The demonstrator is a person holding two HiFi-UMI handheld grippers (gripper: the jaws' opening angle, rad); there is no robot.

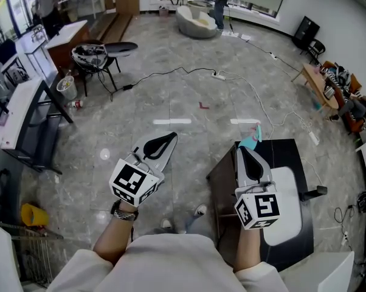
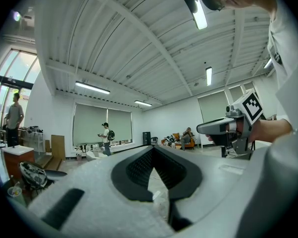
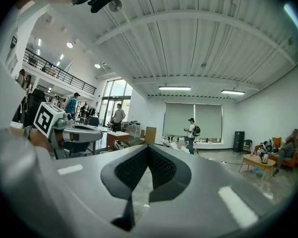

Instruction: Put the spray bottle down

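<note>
Only the teal top of the spray bottle (image 1: 251, 141) shows, at the far edge of the black table (image 1: 292, 157). It sits just past the tip of the right gripper (image 1: 241, 149), which covers the rest of it. That gripper is closed, jaw tips meeting with nothing between them, and is held level above the table beside a white board (image 1: 287, 205). The left gripper (image 1: 171, 137) hangs over the grey floor (image 1: 189, 96) left of the table, likewise closed and empty.
</note>
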